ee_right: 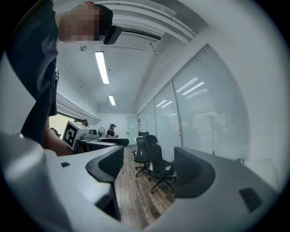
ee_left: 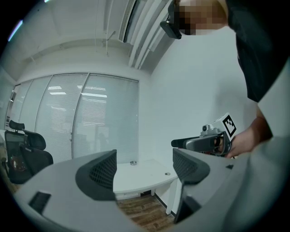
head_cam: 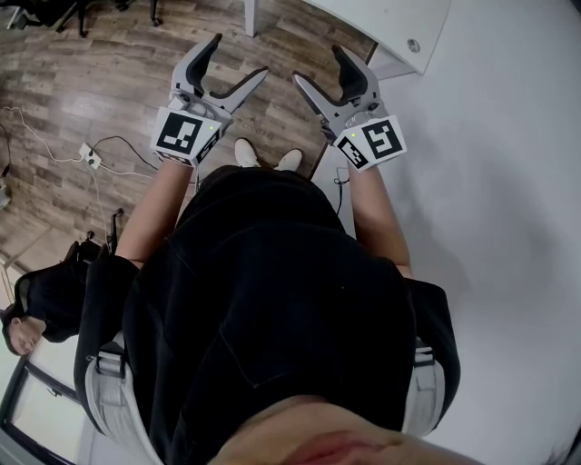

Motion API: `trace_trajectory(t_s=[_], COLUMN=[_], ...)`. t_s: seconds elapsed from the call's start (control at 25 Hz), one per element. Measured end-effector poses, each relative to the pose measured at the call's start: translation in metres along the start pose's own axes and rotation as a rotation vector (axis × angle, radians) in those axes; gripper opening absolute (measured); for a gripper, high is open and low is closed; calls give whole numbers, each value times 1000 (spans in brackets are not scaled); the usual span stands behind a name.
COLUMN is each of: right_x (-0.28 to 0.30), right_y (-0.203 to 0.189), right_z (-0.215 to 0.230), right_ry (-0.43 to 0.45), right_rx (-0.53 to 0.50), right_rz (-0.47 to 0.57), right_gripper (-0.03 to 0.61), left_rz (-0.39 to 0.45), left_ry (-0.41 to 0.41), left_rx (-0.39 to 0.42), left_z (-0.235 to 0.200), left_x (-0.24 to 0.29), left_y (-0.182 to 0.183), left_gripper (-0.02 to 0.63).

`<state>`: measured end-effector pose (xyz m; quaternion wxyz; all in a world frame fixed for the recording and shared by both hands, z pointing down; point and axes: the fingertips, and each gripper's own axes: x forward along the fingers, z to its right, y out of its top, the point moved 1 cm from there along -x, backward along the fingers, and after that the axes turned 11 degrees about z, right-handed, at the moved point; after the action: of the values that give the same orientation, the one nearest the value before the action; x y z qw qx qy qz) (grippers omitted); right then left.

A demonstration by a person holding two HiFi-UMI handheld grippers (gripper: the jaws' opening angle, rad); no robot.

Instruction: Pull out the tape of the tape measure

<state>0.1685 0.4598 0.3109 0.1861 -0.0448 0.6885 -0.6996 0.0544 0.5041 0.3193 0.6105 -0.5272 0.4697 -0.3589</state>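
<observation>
Wood floor (head_cam: pixel 73 91) | desk (head_cam: pixel 381 23) cut off | left gripper (head_cam: pixel 241 54), right gripper (head_cam: pixel 316 64) gaping, empty

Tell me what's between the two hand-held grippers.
In the head view, only wood floor shows between the left hand-held gripper and the right hand-held gripper; white shoes sit just below.

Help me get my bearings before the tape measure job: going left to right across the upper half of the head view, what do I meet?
A power strip → left gripper → right gripper → white wall.
</observation>
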Motion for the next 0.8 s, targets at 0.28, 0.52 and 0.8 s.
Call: trace_trajectory(t_s=[0.28,0.52,0.8], right_x=[32,43,66], right_y=[-17,-17,-37], right_z=[1,-2,38], right_ry=[1,3,14], right_rx=[-5,-5,10], right_rz=[-20,-29,-35], right_gripper=[334,334,330], left_rz=[-11,-25,-36], left_ry=[-6,1,7], left_rx=[-11,-22,-20], left_z=[-31,-42,-66], left_x=[1,-3,31], left_y=[-11,-11,-32], left_gripper=[385,385,385])
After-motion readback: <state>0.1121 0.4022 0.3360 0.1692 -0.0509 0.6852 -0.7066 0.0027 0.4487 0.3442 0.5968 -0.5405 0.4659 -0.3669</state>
